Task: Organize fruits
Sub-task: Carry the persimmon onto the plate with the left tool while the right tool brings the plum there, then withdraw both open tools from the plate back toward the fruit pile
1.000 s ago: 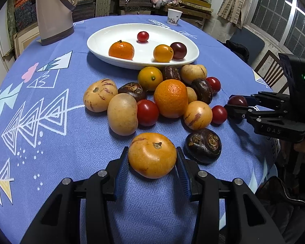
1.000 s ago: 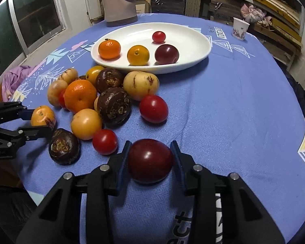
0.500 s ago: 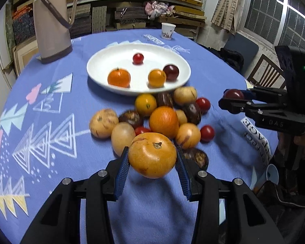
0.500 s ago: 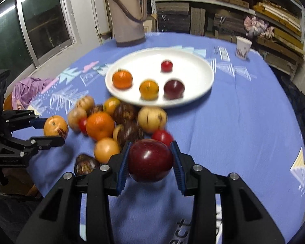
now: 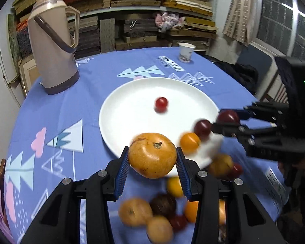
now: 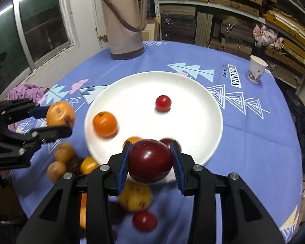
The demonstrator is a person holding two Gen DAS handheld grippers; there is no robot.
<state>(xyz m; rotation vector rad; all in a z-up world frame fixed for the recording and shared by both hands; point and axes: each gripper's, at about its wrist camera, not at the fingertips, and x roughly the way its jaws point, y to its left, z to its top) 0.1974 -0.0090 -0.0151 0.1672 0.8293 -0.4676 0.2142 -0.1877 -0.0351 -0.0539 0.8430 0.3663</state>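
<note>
My left gripper [image 5: 152, 152] is shut on a yellow-orange round fruit [image 5: 152, 160] and holds it in the air over the near rim of the white plate [image 5: 122, 122]. My right gripper [image 6: 150, 149] is shut on a dark red plum [image 6: 150, 162], also above the plate's [image 6: 193, 122] near rim. Each gripper shows in the other's view, at the side with its fruit: the right [image 5: 223, 120], the left [image 6: 61, 120]. On the plate lie a cherry tomato [image 6: 163, 102], a tangerine [image 6: 105, 124] and two more fruits, partly hidden. The loose fruit pile [image 5: 148, 213] lies blurred below the fingers.
A tall beige thermos [image 6: 125, 20] stands at the far left of the blue patterned tablecloth [image 5: 91, 93]. A paper cup [image 6: 256, 69] stands at the far right edge. Shelves of boards line the wall behind. A pink cloth [image 6: 24, 91] lies off the table's left side.
Both grippers have lifted their fruits off the tablecloth and carried them up and forward, from the pile to above the plate's near rim. The grips are unchanged.
</note>
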